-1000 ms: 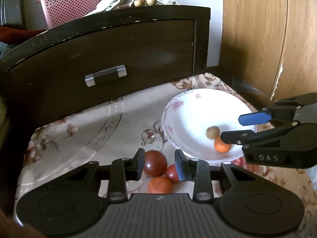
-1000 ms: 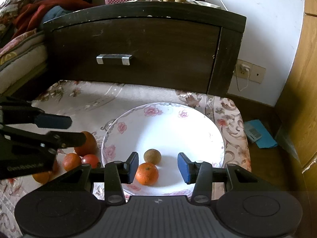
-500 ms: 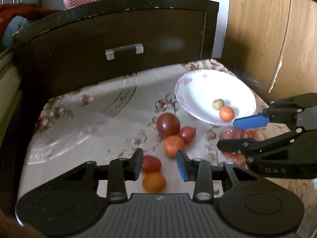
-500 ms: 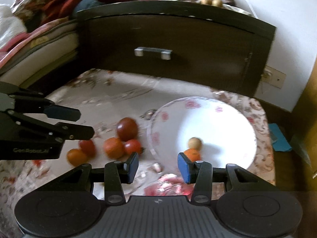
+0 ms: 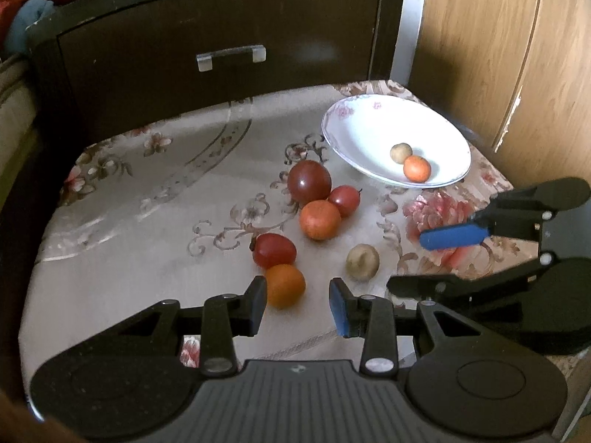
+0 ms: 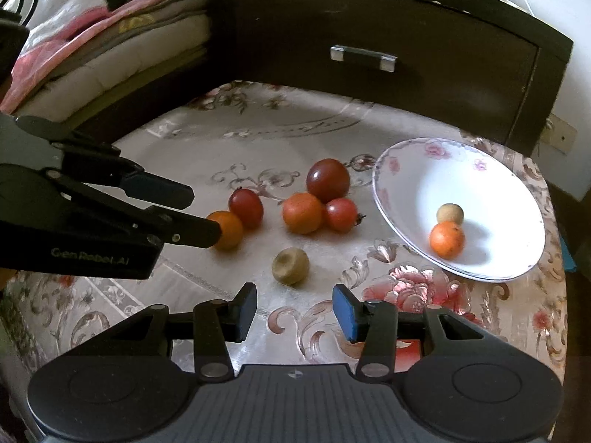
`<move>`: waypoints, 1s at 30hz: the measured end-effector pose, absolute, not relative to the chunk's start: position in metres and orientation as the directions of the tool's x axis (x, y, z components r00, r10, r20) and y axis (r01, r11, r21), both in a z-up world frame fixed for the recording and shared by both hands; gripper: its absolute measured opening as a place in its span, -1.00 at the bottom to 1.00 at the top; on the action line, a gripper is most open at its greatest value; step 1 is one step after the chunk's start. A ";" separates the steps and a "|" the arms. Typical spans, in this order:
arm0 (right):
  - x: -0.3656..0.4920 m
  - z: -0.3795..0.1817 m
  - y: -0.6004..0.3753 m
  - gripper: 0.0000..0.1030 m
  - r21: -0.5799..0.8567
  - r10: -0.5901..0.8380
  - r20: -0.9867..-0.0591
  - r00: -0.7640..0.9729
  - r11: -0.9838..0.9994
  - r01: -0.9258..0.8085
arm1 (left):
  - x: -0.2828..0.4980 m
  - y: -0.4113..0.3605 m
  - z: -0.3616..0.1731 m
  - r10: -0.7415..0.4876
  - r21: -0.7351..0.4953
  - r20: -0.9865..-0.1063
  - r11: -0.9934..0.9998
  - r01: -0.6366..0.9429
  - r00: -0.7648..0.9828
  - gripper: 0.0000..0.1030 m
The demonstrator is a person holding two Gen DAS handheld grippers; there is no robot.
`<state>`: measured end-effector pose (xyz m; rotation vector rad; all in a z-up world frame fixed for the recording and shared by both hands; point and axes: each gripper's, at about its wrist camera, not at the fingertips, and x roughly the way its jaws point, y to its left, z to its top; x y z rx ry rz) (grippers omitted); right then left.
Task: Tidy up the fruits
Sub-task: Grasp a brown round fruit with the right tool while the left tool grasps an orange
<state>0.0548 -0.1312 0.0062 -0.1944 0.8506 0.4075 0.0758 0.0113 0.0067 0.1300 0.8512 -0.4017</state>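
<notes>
- Behind the desk (image 6: 221,140), a dark drawer front (image 5: 221,29) blocks the far edge.
- Only the right view shows bedding (image 6: 92,37).
- Left claw (image 5: 297,304) and right claw (image 6: 293,312) both released, empty.

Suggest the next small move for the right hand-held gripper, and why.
Probably ease the right hand-held gripper forward and down around the tan fruit: it lies loose on the cloth just ahead of the open jaws, while the plate holds only two fruits.
</notes>
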 end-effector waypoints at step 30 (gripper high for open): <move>0.089 -0.018 -0.119 -0.29 0.000 0.297 -0.779 0.553 0.881 -0.473 | 0.102 0.003 -0.027 -0.245 -0.002 -0.789 0.918 0.396 0.563 -0.14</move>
